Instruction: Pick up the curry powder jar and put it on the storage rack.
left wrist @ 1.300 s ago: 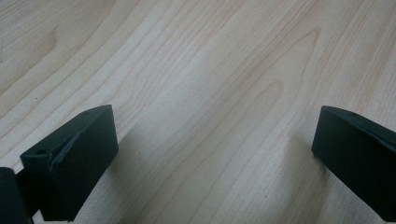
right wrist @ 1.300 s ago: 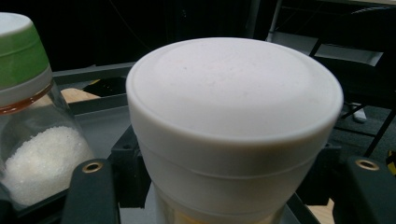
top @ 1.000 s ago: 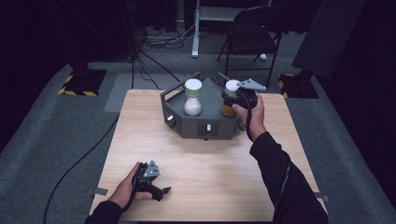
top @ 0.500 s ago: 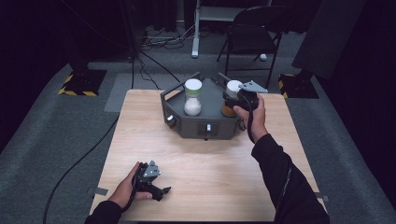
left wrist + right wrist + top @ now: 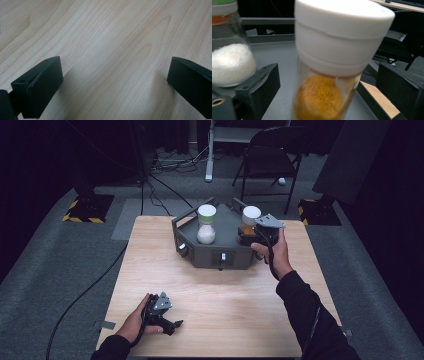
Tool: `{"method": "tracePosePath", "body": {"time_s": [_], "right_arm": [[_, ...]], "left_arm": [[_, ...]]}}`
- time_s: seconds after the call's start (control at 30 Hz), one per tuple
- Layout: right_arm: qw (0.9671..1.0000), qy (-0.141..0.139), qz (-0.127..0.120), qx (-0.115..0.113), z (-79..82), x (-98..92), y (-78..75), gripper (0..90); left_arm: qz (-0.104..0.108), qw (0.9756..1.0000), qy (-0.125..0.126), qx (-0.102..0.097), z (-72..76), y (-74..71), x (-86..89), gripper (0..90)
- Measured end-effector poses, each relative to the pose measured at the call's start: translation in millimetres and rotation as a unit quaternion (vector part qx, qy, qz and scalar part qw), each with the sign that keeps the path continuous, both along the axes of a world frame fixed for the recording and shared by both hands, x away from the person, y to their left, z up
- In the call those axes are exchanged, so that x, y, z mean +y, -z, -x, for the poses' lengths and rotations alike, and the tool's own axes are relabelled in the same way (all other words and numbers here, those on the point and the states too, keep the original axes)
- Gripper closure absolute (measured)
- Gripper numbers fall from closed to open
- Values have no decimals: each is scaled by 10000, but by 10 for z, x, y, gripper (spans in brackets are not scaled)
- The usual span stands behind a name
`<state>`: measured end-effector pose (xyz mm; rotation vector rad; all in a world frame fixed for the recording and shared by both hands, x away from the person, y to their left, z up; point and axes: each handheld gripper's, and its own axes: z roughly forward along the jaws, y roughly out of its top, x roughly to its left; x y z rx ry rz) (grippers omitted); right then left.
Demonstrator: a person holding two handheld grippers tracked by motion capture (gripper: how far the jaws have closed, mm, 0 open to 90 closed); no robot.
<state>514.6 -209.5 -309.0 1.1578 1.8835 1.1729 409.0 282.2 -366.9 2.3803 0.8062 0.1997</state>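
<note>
Right gripper view: the right tool has just been opening, its jaws clear of the orange-spice jar standing between them on the grey tray. Left tool rests released on the desk.

It was a studio or lab set up for recording, not a home or kitchen. A lone pale wooden table stood on grey carpet within dark, black-draped surroundings. Black cables ran across the floor, and stand bases marked with yellow-and-black hazard tape sat at either side. A folding chair and a metal stand leg stood behind the table, with more wiring bundled beneath them.
</note>
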Motion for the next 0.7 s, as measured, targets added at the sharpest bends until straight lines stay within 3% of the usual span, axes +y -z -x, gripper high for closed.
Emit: {"method": "tracePosePath", "body": {"time_s": [0.33, 0.7], "right_arm": [[9995, -291, 61, -96, 272, -81, 64, 52], [9990, -327, 182, -251, 587, -168, 238, 50]], "left_arm": [[1, 10000, -1, 0, 0, 0, 0, 3], [2, 10000, -1, 0, 0, 0, 0, 3]]}}
